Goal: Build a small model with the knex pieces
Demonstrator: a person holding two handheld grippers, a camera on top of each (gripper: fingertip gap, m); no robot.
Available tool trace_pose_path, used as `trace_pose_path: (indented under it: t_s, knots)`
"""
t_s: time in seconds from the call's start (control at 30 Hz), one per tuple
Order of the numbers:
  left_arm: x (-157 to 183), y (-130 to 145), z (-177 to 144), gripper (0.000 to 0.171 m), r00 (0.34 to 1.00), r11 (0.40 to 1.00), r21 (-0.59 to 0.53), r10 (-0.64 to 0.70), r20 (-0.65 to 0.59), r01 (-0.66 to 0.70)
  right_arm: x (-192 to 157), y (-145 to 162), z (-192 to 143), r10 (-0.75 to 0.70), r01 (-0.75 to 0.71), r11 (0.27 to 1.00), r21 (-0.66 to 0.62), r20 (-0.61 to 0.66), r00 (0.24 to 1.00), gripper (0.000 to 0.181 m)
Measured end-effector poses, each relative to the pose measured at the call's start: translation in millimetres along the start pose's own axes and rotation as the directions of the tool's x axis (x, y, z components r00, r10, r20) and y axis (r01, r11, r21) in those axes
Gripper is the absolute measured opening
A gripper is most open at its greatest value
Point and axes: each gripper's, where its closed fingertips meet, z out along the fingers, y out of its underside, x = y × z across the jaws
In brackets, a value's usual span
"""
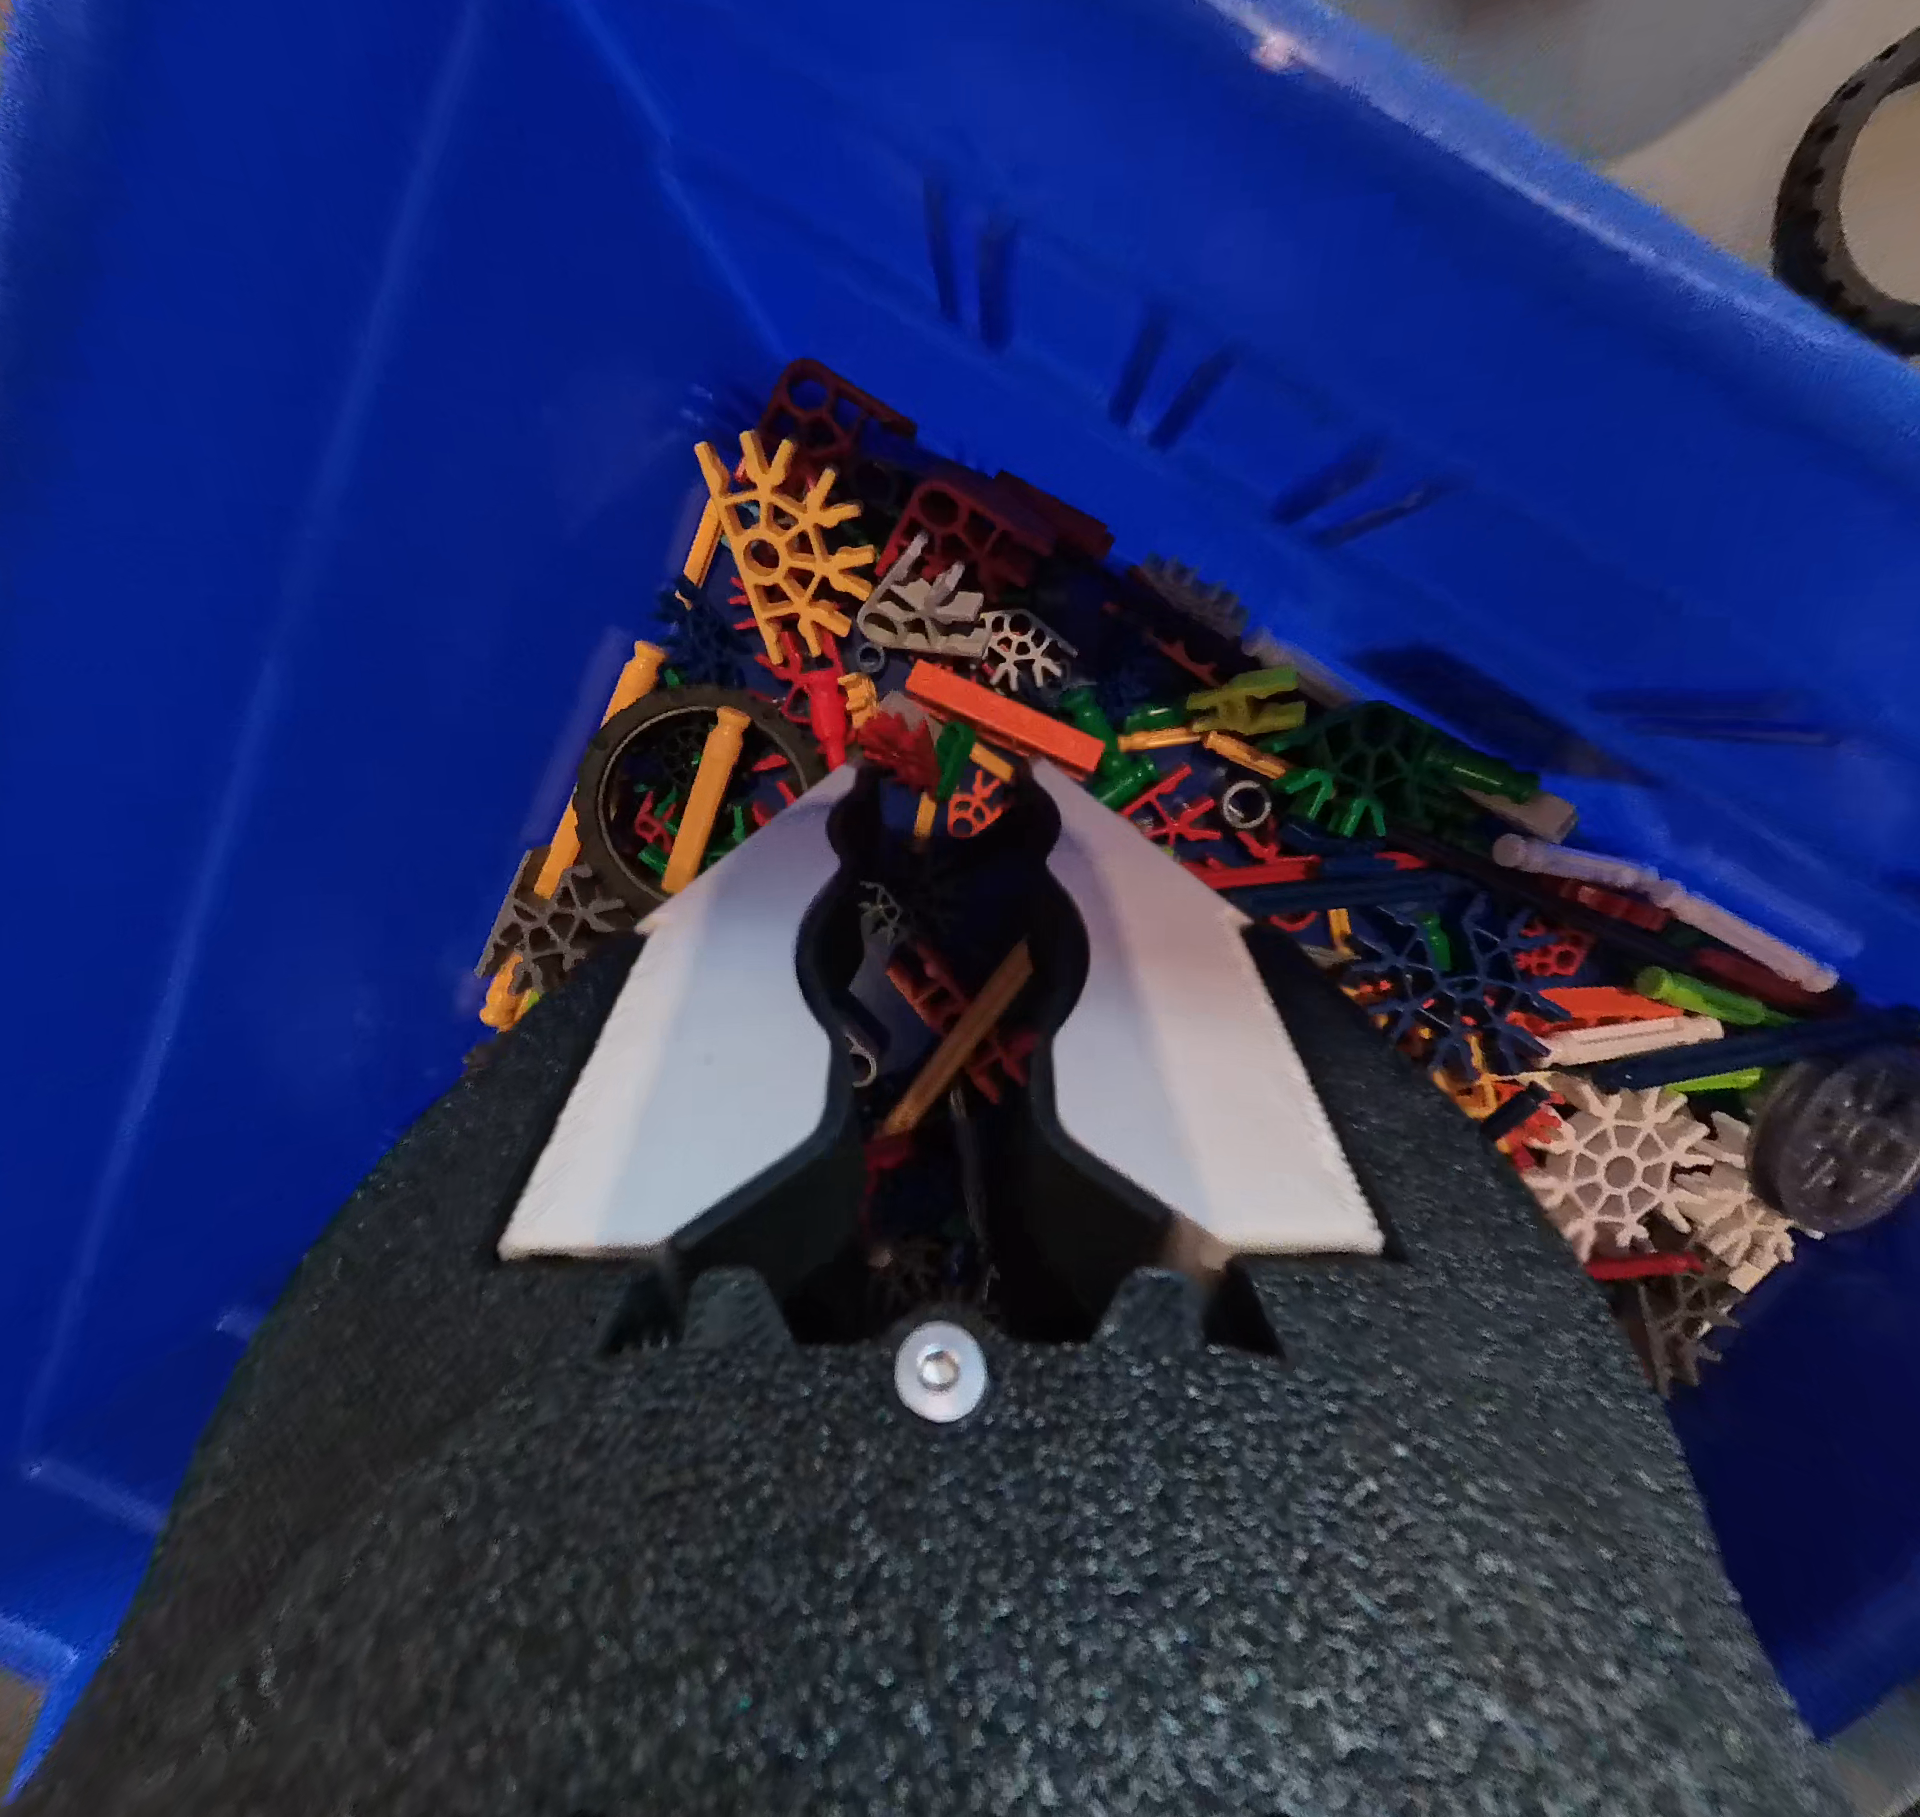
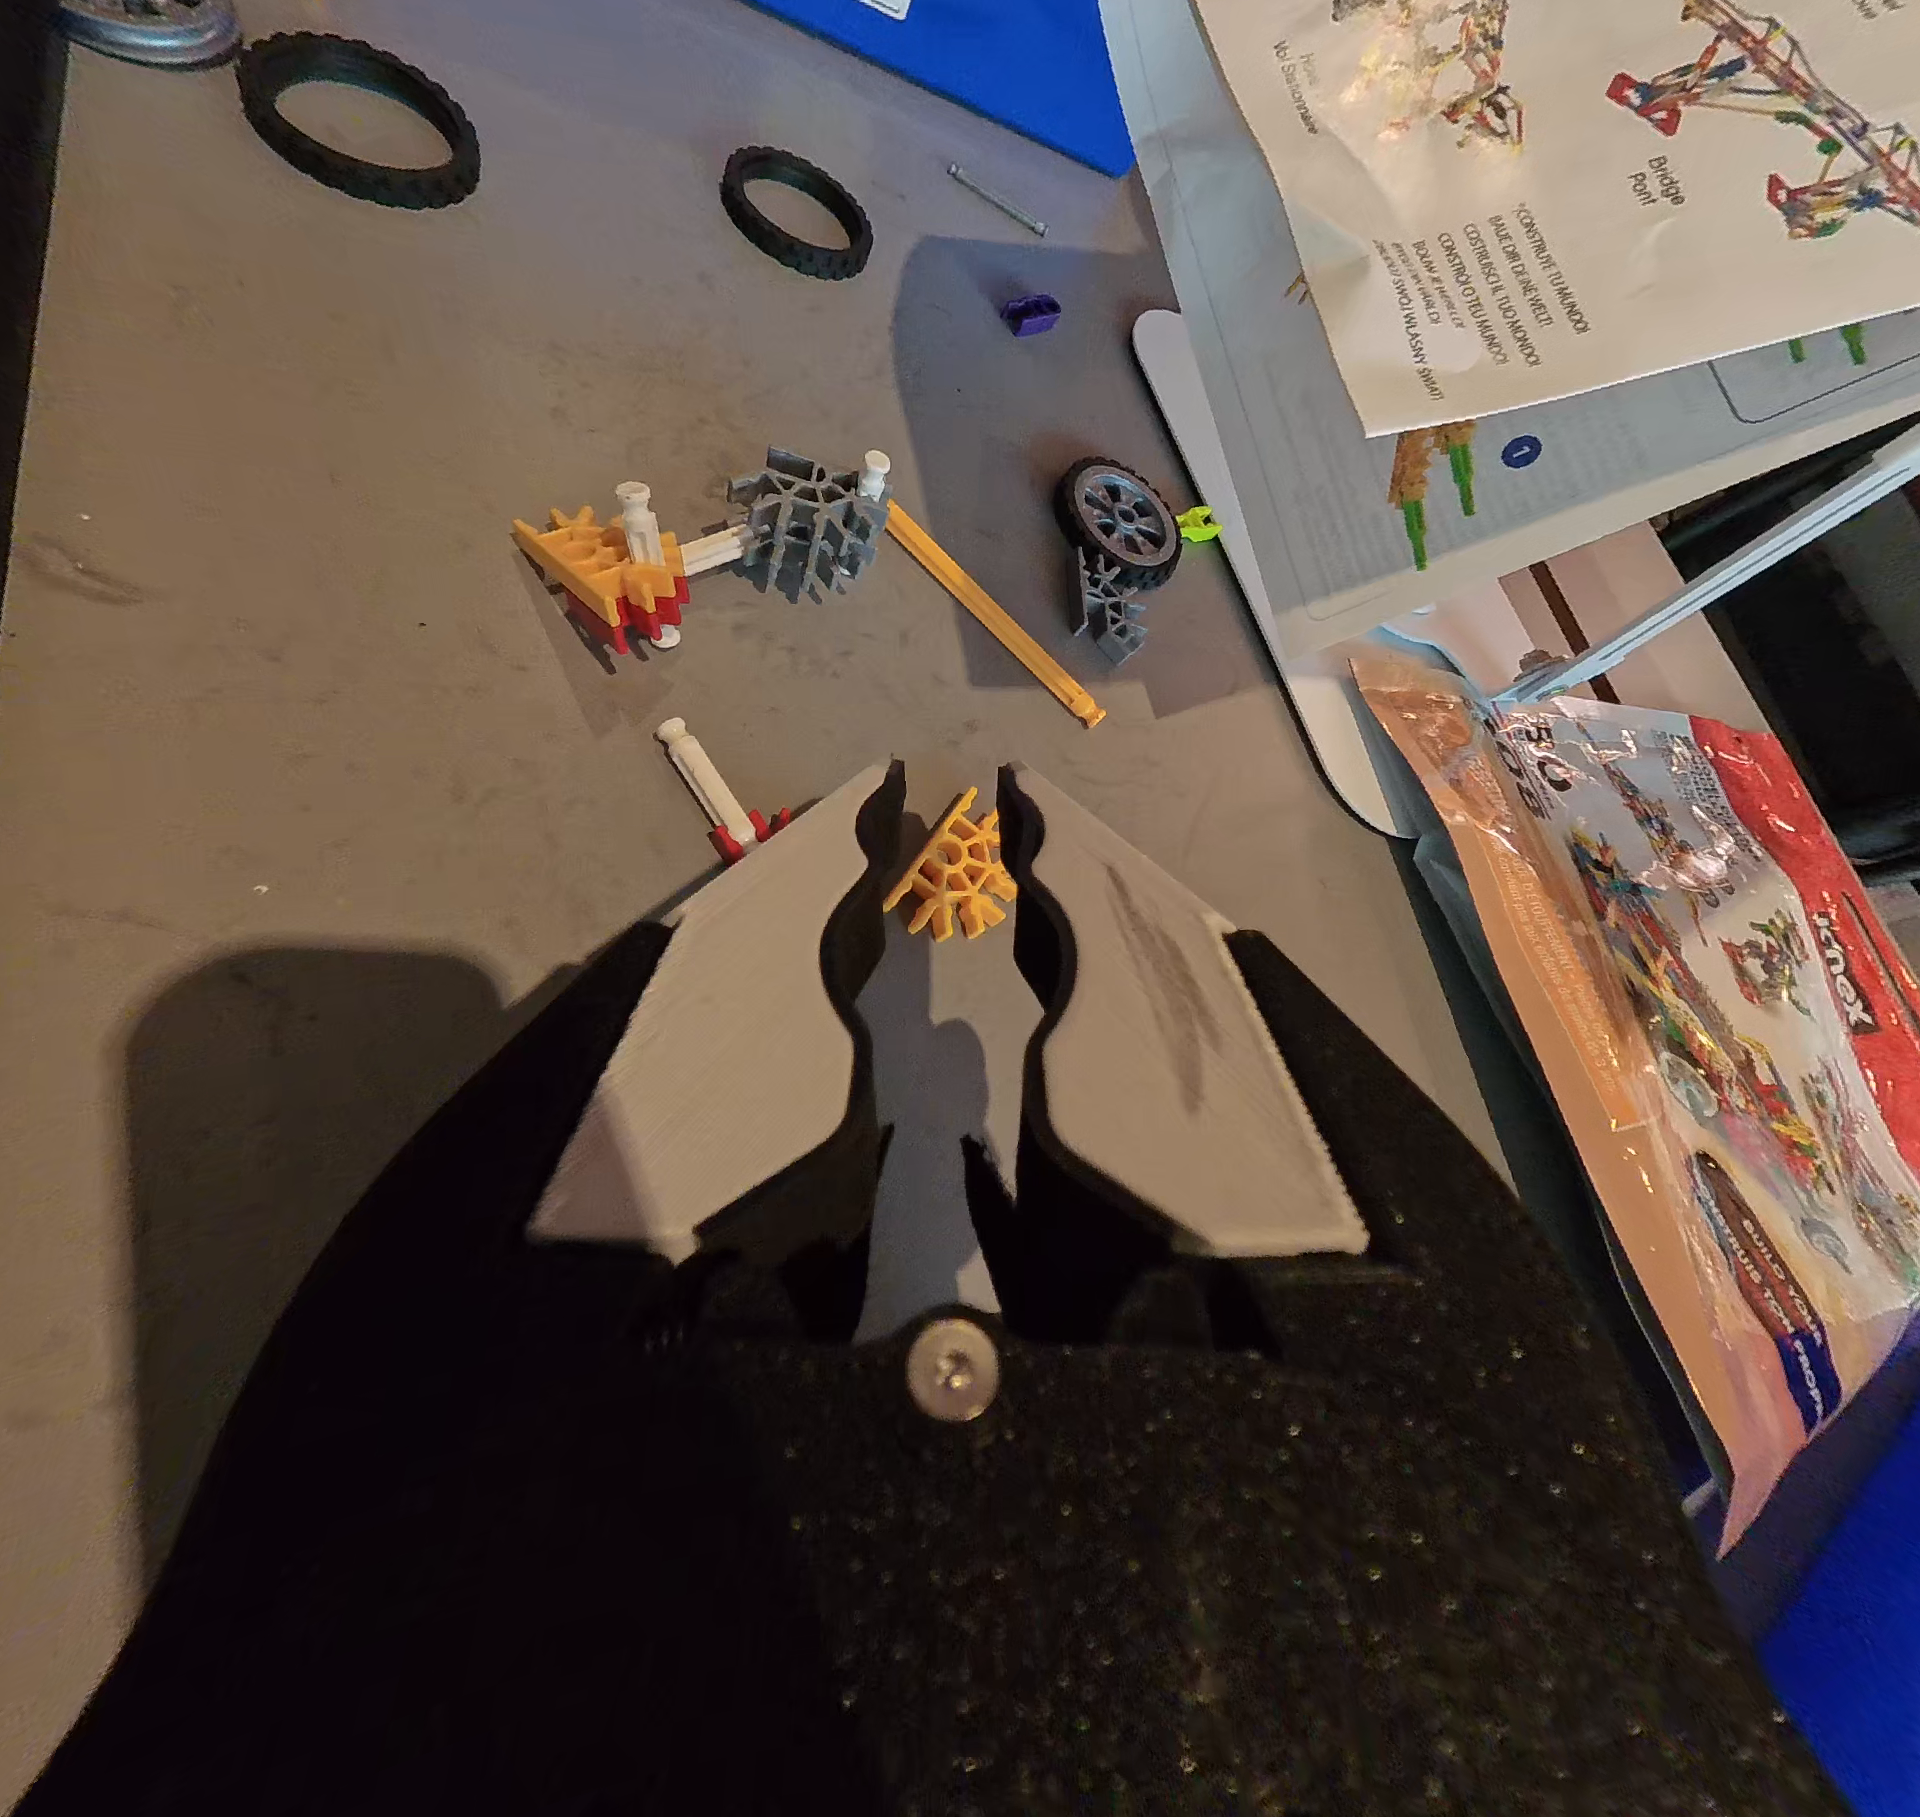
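In the left wrist view my left gripper (image 1: 945, 780) is open, inside a blue bin (image 1: 416, 417), just above a pile of coloured construction-toy rods and connectors. Its tips hang over a red connector (image 1: 899, 744) beside an orange bar (image 1: 1003, 718). A yellow connector (image 1: 790, 552) and a black tyre (image 1: 665, 780) lie to the left. In the right wrist view my right gripper (image 2: 948, 775) is shut on a yellow snowflake connector (image 2: 951, 868) above the grey table (image 2: 312, 624). A white rod with a red connector (image 2: 717, 785) lies just left of its tips.
On the table ahead lie a small yellow, red, white and grey assembly (image 2: 707, 552), a yellow rod (image 2: 992, 614), a small wheel on a grey connector (image 2: 1120, 520), two black tyres (image 2: 358, 120) (image 2: 795, 209) and a purple piece (image 2: 1031, 309). Instruction sheets (image 2: 1558, 157) and a bag (image 2: 1714, 1040) lie on the right. The tips of one gripper are about 35 centimetres away from the tips of the other.
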Motion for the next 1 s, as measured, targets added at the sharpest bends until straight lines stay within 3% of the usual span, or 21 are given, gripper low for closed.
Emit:
trace_pose_path:
  t_s: [0.13,0.27,0.6,0.8,1.0]
  knots:
    - [0.7,-2.5,1.7,0.023,1.000,1.000,0.003,-0.009,-0.005,0.009,-0.1,1.0,0.5,0.002,-0.002,1.000,-0.003,0.002,1.000,0.017]
    - [2.5,-1.1,1.8,0.008,0.999,1.000,0.009,-0.016,-0.032,0.016,0.8,1.5,0.6,0.006,-0.006,1.000,-0.003,-0.001,1.000,0.017]
    - [12.9,1.6,-19.9,0.008,0.998,1.000,-0.003,-0.020,-0.056,0.020,1.0,2.7,0.9,0.008,-0.008,1.000,-0.008,-0.001,1.000,0.017]
    - [31.7,-18.3,-68.7,0.008,0.996,0.978,0.202,-0.030,-0.088,0.048,1.7,-3.0,-1.5,-0.003,0.003,1.000,0.008,-0.011,1.000,0.016]
    - [78.1,-48.2,-117.1,0.008,0.984,0.885,0.465,0.059,-0.169,0.026,-6.7,-37.0,-6.5,-0.047,0.048,0.995,0.092,-0.013,0.999,0.017]
